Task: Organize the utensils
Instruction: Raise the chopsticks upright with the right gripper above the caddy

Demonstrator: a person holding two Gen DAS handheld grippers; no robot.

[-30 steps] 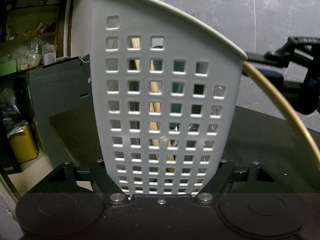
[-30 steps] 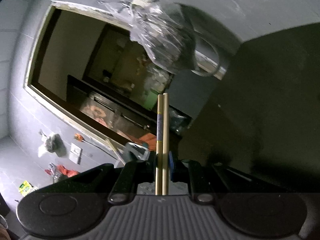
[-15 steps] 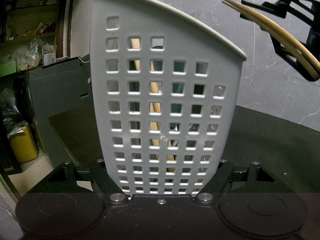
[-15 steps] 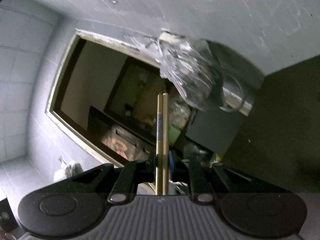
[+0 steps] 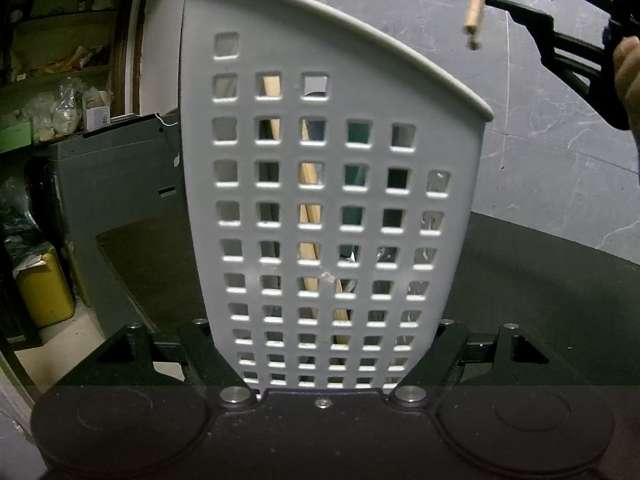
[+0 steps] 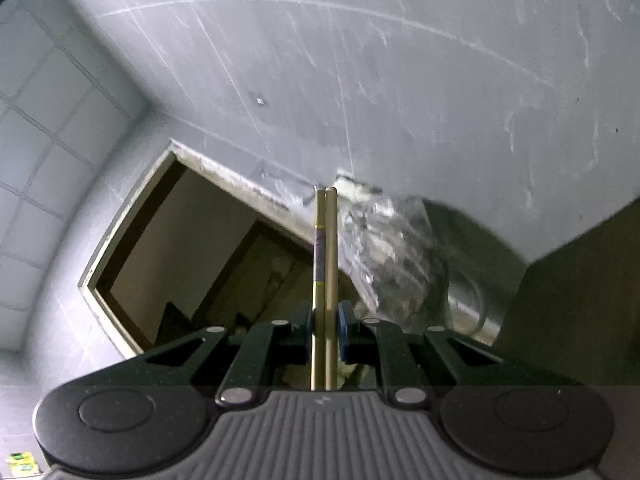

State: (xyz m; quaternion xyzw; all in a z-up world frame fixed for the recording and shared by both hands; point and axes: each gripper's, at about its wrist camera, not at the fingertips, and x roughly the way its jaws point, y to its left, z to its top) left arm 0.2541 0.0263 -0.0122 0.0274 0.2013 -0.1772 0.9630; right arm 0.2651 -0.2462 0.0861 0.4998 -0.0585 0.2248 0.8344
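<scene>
We are holding our left gripper [image 5: 326,356] low and tilted slightly downward, its two fingers [image 5: 208,356] spread wide and pressing on either side of the white holder [image 5: 320,160]. We are carrying our right gripper [image 6: 325,316] high, aimed upward, its fingers [image 6: 306,320] pinching the pair of chopsticks [image 6: 325,248] close together. In the left wrist view, our right hand [image 5: 628,76] is wrapping the gripper's body at the upper right edge.
</scene>
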